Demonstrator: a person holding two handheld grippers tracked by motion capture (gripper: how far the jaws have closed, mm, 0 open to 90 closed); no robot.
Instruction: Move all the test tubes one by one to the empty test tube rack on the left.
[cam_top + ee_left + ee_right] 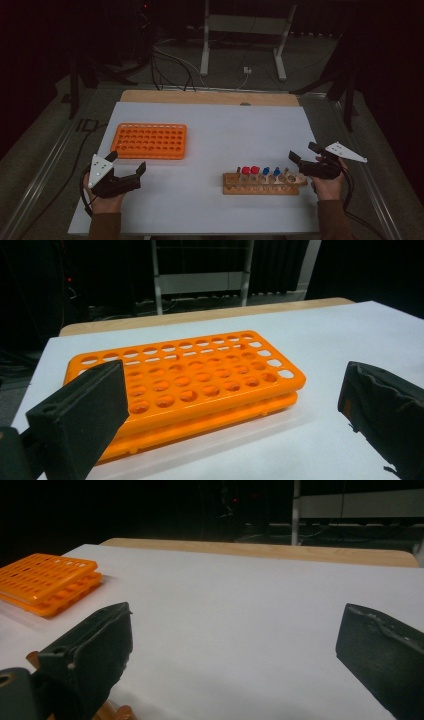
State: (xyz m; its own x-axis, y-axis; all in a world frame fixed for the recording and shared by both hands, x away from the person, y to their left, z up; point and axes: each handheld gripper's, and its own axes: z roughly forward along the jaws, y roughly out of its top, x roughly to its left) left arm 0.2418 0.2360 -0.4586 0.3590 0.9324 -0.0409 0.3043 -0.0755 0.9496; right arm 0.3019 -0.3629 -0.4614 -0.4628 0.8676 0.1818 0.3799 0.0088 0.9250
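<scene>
Reaching for a tube [245, 171] in the wood rack [262, 184], right gripper [303, 154] needs open fingers – both grippers gape, empty – left gripper [127, 163] near orange rack [149, 141].

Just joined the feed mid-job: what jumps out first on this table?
The bright orange tube rack stands out most, lying with its holes bare at the left of the white table, just ahead of the open left gripper. Near the right front edge sits a wooden rack carrying red- and blue-capped tubes, with the open right gripper hovering at its right end.
</scene>
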